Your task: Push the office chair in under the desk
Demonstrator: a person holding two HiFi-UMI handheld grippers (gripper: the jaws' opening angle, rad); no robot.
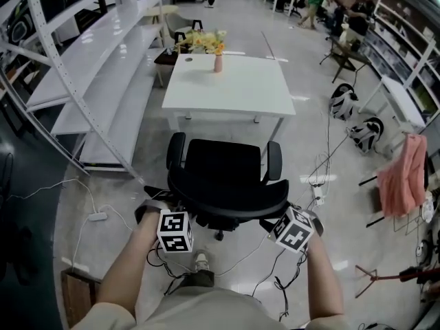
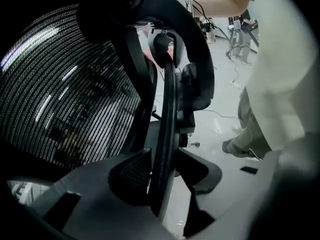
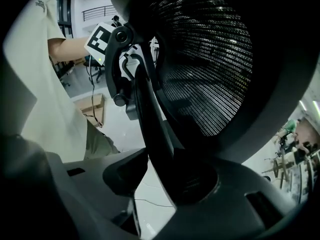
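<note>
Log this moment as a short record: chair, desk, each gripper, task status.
chair: black office chair, seat facing the desk, standing on open floor short of it
desk: white desk, with a vase of flowers near its far edge
left: left gripper closed on the left edge of the backrest
right: right gripper closed on the backrest's right edge
status: chair not yet under the desk

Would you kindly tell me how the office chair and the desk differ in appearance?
The office chair is black; the desk is white. The chair has a curved back and armrests; the desk is a flat top on legs. The desk carries a pink vase; the chair's seat is bare. Both stand on the glossy floor.
</note>
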